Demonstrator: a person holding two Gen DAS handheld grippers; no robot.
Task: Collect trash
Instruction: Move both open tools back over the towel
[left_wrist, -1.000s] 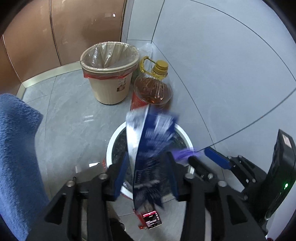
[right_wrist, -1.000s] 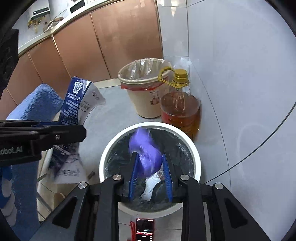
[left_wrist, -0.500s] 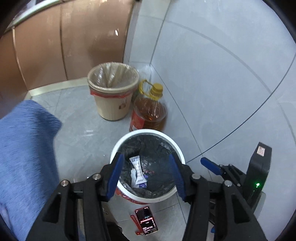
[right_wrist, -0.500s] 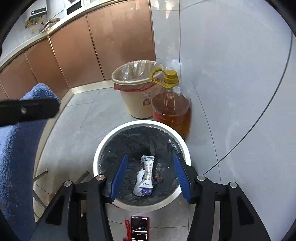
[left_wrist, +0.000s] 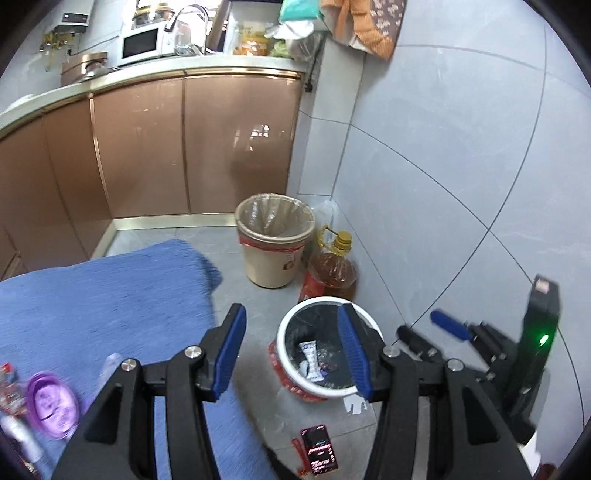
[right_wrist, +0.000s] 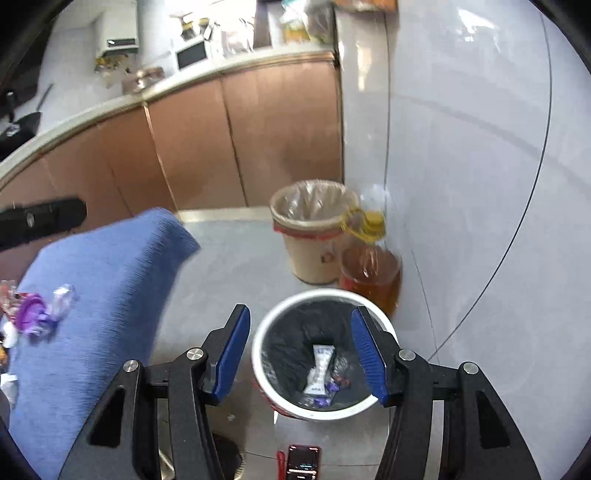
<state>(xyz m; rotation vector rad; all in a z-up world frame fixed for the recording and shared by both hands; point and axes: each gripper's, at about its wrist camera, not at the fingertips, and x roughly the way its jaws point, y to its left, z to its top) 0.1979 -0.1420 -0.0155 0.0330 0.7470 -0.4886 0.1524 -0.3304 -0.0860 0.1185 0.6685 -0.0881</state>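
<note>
Blue fuzzy cloth-covered tabletop (left_wrist: 92, 306) w/ purple wrappers (right_wrist: 31, 314) at left | white round bin, black liner (right_wrist: 280, 317) on floor, holds white wrapper (right_wrist: 320, 369) | left hand-held gripper (left_wrist: 291, 352) & right hand-held gripper (right_wrist: 306, 356) both released, empty, above bin.

Both tongs, left (left_wrist: 291, 349) and right (right_wrist: 310, 354), gape empty

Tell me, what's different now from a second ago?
Both grippers, left gripper and right gripper, let go: the blue-and-white packet and purple wrapper now lie in the white bin. Both pulled back, open. Beige bin and oil bottle unmoved.
</note>
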